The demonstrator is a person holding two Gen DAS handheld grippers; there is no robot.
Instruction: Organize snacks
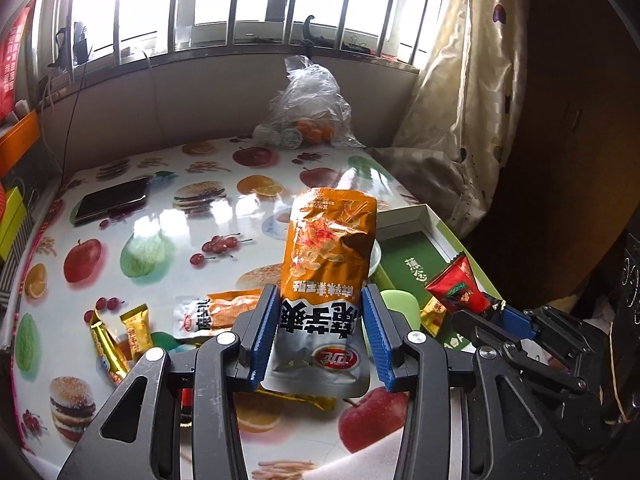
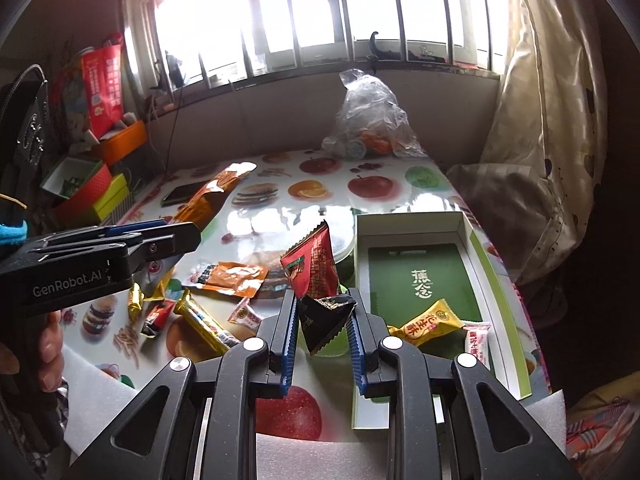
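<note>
Left wrist view: the left gripper [image 1: 320, 332] is clamped on an orange-and-silver snack pouch [image 1: 326, 280], held upright above the fruit-print table [image 1: 168, 216], its blue pads pressing both sides of the silver lower half. A second orange pouch [image 1: 218, 314] and gold-wrapped bars [image 1: 108, 344] lie flat on the table to the left; a dark phone [image 1: 112, 200] rests farther back. Right wrist view: the right gripper [image 2: 324, 332] is closed on a red-and-black snack packet [image 2: 316, 280], raised just beside the open green box [image 2: 424, 280]. Inside the box's near end lie a yellow candy [image 2: 428, 322] and a pink-and-white wrapper [image 2: 477, 340]. A clear plastic bag [image 2: 370, 120] of oranges stands at the table's far edge.
</note>
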